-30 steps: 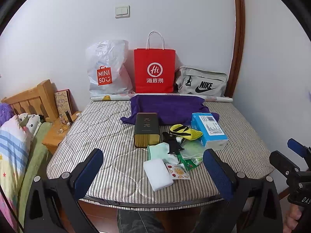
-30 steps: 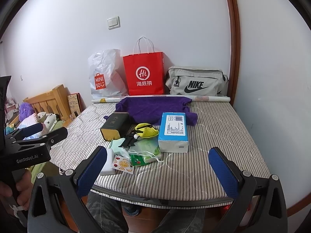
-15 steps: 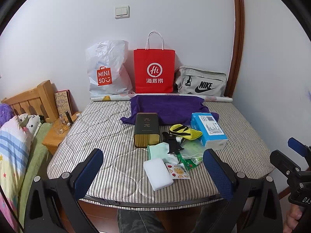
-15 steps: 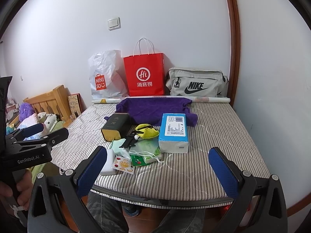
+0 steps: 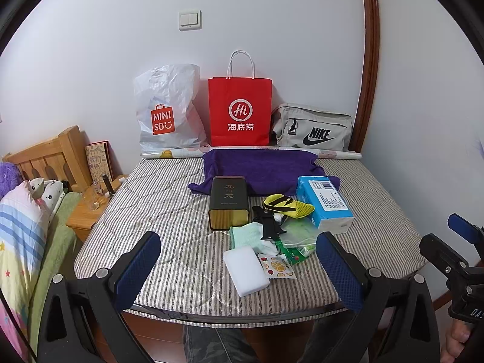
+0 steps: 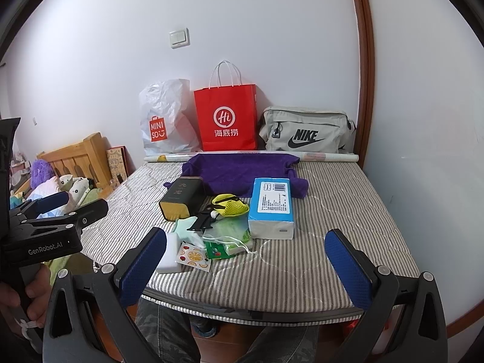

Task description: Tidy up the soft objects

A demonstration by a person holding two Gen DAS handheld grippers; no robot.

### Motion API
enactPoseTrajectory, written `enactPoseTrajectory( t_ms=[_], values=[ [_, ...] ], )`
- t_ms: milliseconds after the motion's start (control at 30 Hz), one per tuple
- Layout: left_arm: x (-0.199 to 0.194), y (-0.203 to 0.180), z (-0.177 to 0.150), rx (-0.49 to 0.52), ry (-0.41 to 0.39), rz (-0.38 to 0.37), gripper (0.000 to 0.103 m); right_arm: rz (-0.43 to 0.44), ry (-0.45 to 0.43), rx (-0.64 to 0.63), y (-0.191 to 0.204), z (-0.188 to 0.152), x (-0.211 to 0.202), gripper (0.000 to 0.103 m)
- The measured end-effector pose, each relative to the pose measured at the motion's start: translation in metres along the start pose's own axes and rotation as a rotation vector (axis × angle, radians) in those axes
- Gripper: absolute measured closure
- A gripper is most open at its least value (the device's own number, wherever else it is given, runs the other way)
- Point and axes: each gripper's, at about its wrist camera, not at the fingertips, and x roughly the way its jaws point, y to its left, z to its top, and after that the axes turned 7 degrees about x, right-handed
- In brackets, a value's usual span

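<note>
We read "MINISO" on the white plastic bag (image 5: pixel 168 112), "Hi" above "海底捞" on the red paper bag (image 5: pixel 240 112), "NIKE" on the grey bag (image 5: pixel 314 130), "九龙" on the dark tin (image 5: pixel 228 195), and "GenRobot.AI" on the left gripper (image 6: pixel 45 246).

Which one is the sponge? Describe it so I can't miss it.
Find the striped mattress, then the clutter pile in front of the dark tin. The sponge is the plain white block at the pile's near edge, beside the fruit-print packet.
</note>
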Motion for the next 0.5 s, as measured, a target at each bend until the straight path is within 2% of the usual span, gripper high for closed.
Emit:
enactPoseTrajectory(
  t_ms=[267, 500],
  values=[
    [-0.001, 0.001, 0.000, 0.000, 0.005, -0.007, 0.000, 0.006, -0.003, -0.002, -0.001, 0.000, 0.001, 0.000],
    [0.026, 0.003, -0.005, 0.012, 0.065, -0.028, 0.000, 0.011, 0.023, 0.017, -0.007, -0.003, 0.013, 0.000]
  ],
)
